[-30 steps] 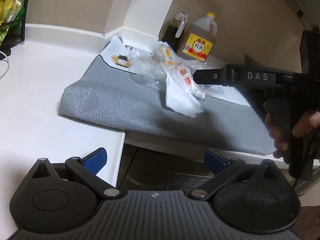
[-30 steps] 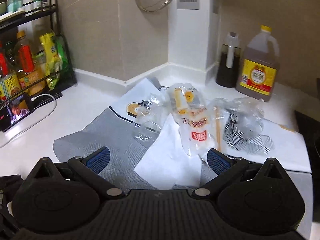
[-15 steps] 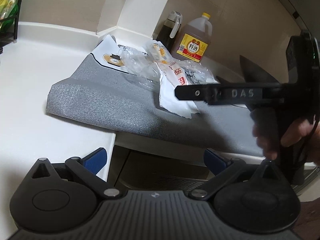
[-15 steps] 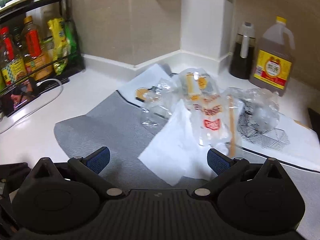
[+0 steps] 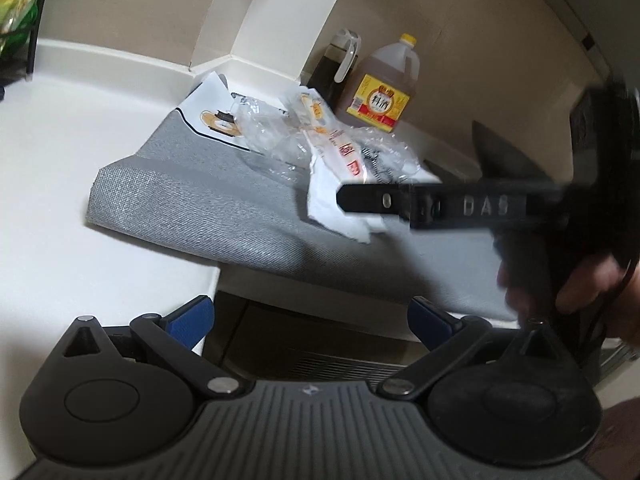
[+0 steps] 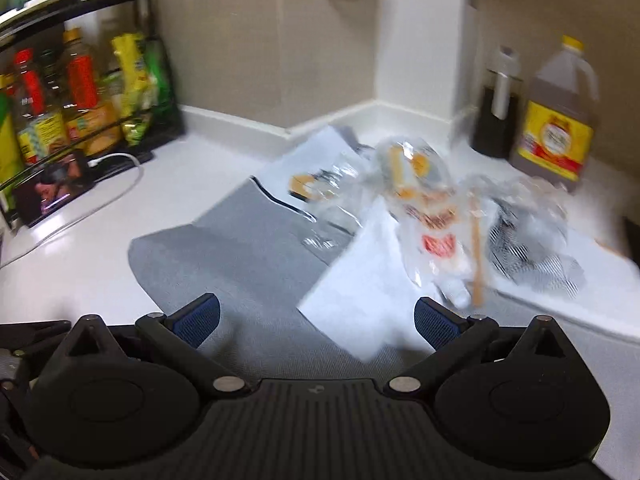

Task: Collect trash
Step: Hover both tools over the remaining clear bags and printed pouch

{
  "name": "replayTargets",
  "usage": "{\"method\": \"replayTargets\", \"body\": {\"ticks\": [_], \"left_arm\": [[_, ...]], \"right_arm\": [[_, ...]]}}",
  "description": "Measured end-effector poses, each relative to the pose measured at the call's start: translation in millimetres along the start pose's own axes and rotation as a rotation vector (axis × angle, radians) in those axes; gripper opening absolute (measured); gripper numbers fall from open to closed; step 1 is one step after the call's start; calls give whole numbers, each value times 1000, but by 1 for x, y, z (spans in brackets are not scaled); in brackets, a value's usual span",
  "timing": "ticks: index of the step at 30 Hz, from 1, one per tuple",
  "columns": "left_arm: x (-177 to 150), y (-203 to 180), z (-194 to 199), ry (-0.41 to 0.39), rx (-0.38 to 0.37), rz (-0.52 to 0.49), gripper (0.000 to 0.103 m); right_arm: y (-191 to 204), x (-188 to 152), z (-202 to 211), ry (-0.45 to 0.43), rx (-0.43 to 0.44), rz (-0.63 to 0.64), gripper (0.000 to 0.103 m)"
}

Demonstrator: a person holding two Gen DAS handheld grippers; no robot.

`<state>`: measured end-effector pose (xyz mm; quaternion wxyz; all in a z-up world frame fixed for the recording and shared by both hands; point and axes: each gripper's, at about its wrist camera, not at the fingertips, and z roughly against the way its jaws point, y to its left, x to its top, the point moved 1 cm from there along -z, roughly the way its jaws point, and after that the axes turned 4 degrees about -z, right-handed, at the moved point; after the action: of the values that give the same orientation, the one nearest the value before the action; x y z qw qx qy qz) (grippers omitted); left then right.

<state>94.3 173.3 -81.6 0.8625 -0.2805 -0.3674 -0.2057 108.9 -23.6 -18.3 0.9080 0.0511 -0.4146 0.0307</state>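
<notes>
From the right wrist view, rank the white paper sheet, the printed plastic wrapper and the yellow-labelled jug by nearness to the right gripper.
1. White paper sheet, just ahead of the open right gripper, on the grey mat.
2. Printed plastic wrapper, beyond the sheet, slightly right.
3. Yellow-labelled jug, far right by the wall.

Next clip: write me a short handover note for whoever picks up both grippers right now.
Left gripper: jaws open, empty, held back at the counter edge.
Right gripper: jaws open, empty, over the grey mat, the white paper between its fingertips' line of reach.
Trash: clear plastic wrappers and the paper lie piled on the mat, near the yellow-label jug and dark bottle.
Done: nothing collected yet.
Left: grasp the paper and wrappers, carry them off; no bin is in view.
</notes>
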Motion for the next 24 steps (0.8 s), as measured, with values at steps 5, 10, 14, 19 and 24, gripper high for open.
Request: {"method": "replayTargets", "body": {"ticks": [5,10,14,19,24], "left_arm": [[-2,-2,0,1,-15,-5,103],[-1,-1,-4,13,-15,4,103],[5,-9,-11,38,56,-34,103],[31,-25,-13,17,105,-57,103],[72,-36,-25,-77,199,-90,103]], "right_arm": [[-1,2,10,-11,-2,-6,103],[-11,-5,18,12,58,-3,103],[-24,-7,15,-12,88,59,103],[-56,-8,13,-64,18,6,103],[-95,-18,2,-95,-102,-100,103]]}}
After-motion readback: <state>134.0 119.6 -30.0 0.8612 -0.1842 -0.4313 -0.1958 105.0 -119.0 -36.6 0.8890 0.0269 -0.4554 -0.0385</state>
